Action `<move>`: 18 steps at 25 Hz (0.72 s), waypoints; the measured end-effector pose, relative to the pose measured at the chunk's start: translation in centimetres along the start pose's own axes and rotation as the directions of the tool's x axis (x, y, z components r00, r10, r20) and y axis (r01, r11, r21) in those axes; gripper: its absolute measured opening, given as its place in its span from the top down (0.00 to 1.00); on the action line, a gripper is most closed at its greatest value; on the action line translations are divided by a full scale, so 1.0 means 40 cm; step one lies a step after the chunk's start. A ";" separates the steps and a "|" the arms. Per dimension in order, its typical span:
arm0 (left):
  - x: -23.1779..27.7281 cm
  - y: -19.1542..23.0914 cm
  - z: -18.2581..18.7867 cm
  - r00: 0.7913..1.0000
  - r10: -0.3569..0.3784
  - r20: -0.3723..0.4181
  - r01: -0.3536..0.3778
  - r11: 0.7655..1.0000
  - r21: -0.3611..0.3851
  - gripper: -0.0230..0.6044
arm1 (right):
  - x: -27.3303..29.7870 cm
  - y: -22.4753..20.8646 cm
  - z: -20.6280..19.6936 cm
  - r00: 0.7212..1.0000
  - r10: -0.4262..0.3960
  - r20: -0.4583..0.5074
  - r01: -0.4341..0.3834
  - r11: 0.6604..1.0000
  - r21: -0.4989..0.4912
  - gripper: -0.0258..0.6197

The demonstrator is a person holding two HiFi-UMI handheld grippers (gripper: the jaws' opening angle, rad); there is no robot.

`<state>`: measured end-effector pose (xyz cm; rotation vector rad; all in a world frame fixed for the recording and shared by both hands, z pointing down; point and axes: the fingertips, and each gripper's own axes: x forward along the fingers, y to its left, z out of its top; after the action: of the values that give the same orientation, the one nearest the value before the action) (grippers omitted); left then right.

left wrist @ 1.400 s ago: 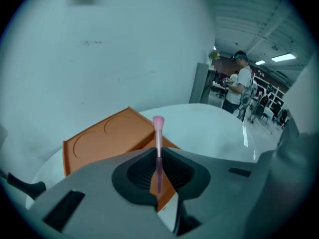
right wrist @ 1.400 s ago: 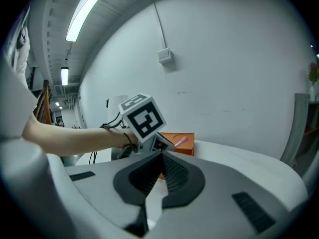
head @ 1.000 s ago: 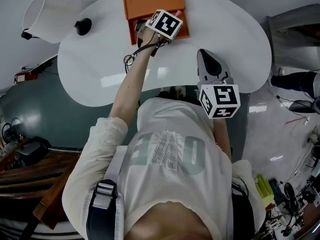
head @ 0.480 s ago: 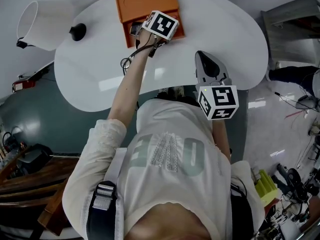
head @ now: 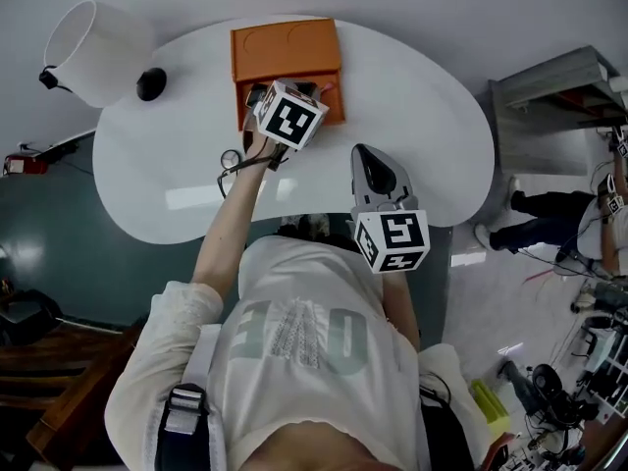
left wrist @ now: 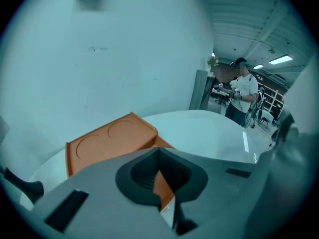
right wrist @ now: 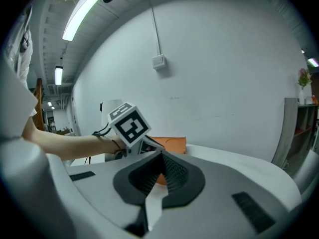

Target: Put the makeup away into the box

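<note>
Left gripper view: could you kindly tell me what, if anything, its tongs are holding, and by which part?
Nothing: the left gripper has its tongs shut together with nothing between them; only the orange box shows beyond.

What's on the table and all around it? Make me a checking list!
Surface: white table.
Job's things: orange box, open; small items inside, too small to name.
Clutter: white lamp at the table's far left.
Grippers: left hand-held gripper shut, over the box; right hand-held gripper shut, empty, above the table's near edge.
Cables: cable by the left wrist.
Surroundings: grey shelf and another person on the right.
</note>
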<state>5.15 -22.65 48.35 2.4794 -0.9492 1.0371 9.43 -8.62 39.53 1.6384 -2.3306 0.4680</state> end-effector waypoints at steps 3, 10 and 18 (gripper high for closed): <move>-0.088 0.001 0.022 0.996 0.031 0.083 -0.028 0.999 -0.037 0.95 | 0.023 0.011 0.043 0.999 0.035 0.027 -0.034 0.999 -0.041 0.96; -0.369 0.029 0.005 0.956 0.164 0.242 -0.132 0.981 -0.144 0.95 | 0.069 0.063 0.133 0.986 0.134 0.095 -0.125 0.987 -0.098 0.96; -0.578 0.025 -0.097 0.877 0.360 0.318 -0.284 0.923 -0.261 0.95 | 0.080 0.167 0.174 0.965 0.216 0.147 -0.201 0.973 -0.109 0.96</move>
<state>-9.65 -10.80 34.53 2.4256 -1.5442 0.5272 1.91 -12.08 33.61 1.4427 -2.6147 0.2730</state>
